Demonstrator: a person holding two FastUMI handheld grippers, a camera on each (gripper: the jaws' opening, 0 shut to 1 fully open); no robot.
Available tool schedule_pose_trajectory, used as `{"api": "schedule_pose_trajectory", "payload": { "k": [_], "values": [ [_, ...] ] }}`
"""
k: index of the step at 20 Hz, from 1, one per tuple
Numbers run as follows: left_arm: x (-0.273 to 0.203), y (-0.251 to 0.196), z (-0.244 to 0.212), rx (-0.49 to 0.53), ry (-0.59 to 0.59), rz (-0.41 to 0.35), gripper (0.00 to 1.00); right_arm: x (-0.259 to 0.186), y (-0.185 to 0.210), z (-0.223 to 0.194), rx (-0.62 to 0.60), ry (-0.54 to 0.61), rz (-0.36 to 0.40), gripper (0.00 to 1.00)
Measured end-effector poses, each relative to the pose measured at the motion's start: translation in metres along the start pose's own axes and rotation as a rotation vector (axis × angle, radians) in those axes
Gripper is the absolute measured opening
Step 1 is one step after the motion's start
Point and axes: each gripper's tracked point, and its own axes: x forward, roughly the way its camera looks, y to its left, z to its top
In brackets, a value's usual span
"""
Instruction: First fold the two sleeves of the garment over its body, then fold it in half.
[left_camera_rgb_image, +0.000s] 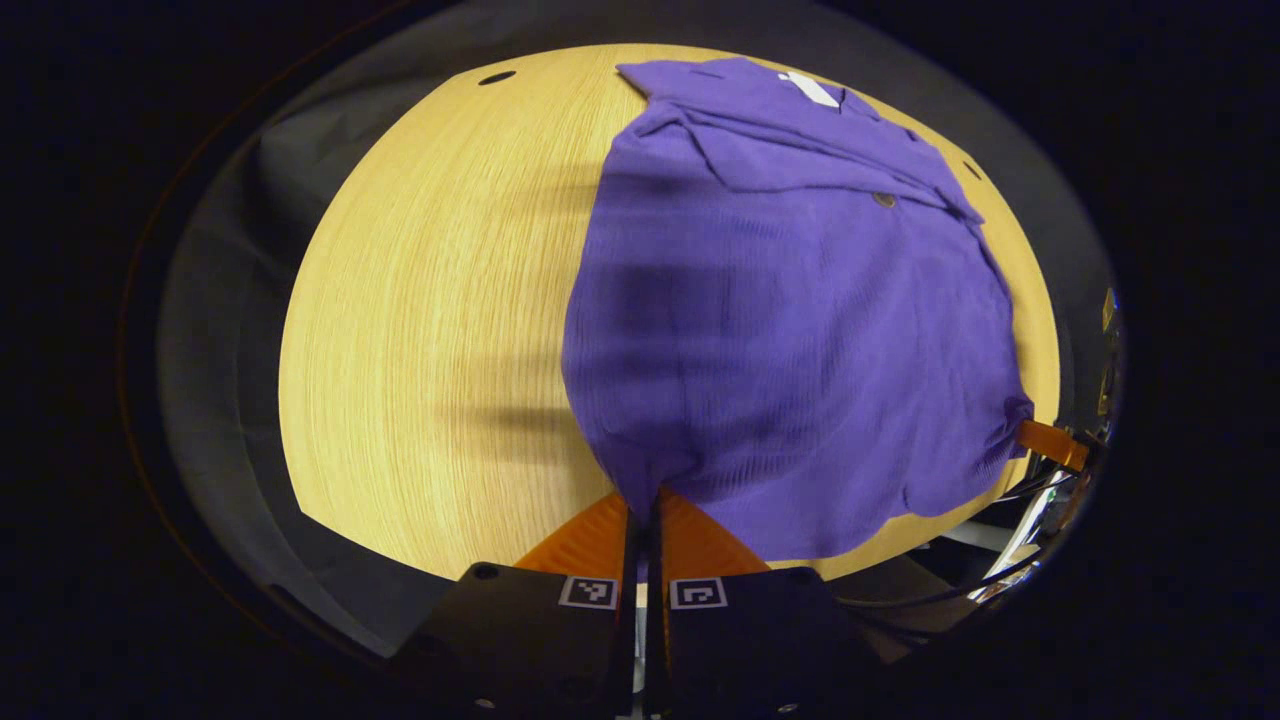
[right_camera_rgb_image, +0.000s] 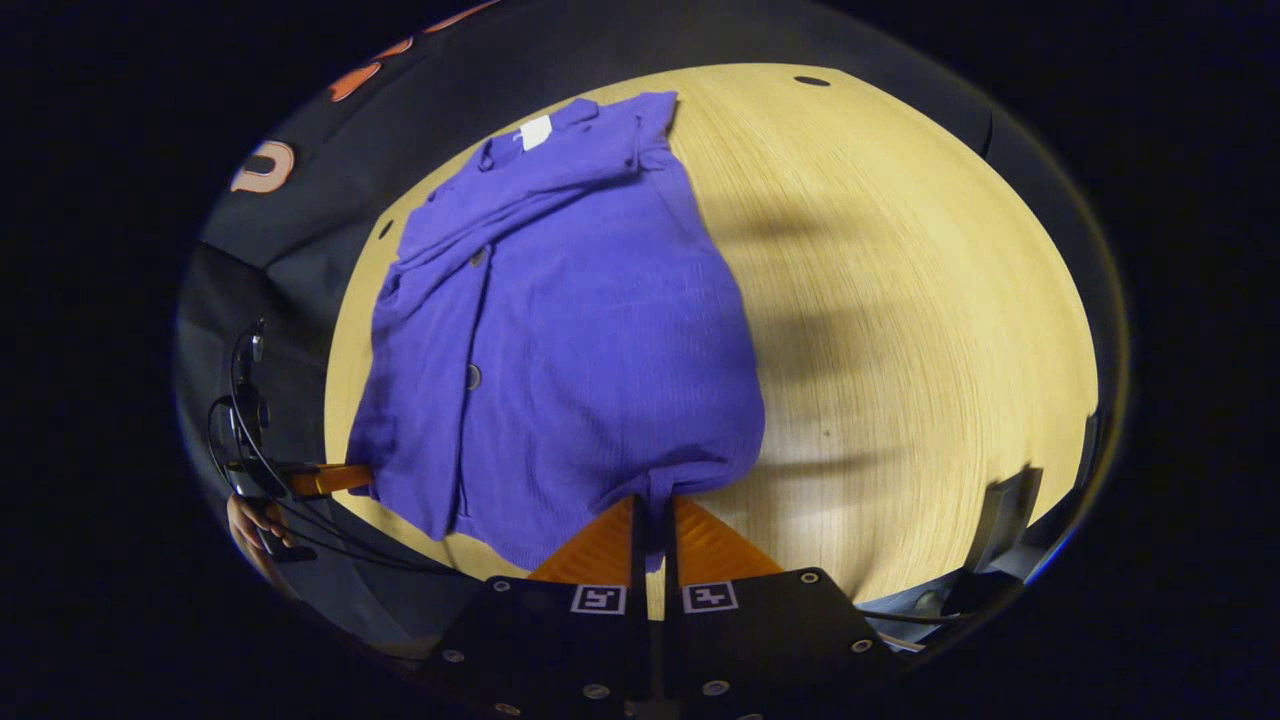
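Fingers on both grippers are pressed together on the near hem of the purple garment (left_camera_rgb_image: 800, 330). The left gripper (left_camera_rgb_image: 643, 505) pinches one near corner between narrow orange fingers, and the right gripper (right_camera_rgb_image: 652, 512) does the same at the other near corner.

The garment lies on the wooden desk (left_camera_rgb_image: 430, 330), collar and white label at the far end, hem at the near edge. Both sleeves look already folded in: no sleeve sticks out at either side, and folded layers lie across the chest just below the collar. So I judge the first part done and the fold in half as the step in hand, with both hem corners gripped and ready to be carried toward the collar. The hem is bunched at each pinch and barely off the desk, so the halving itself is not yet done.

The left gripper view shows the other gripper's orange fingers at the far right, biting the hem corner. The right gripper view shows the button placket running down the left side of the garment, the other gripper at the left hem corner, and part of the hand (right_camera_rgb_image: 250, 525) holding it, with cables beside.
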Motion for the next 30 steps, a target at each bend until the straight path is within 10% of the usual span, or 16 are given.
{"api": "schedule_pose_trajectory", "payload": {
  "k": [15,25,30],
  "values": [
    [-0.104,-0.057,0.194,0.087,-0.258,-0.083,0.05,-0.057,0.060,0.174,-0.057,-0.178,0.170,0.06],
    [-0.130,-0.077,0.341,0.181,-0.345,0.020,0.05,-0.034,0.077,0.325,-0.143,-0.239,0.161,0.06],
    [-0.116,-0.052,0.445,0.162,-0.520,0.222,0.06,0.000,0.047,0.410,0.012,-0.287,0.073,0.10]
  ]
}}
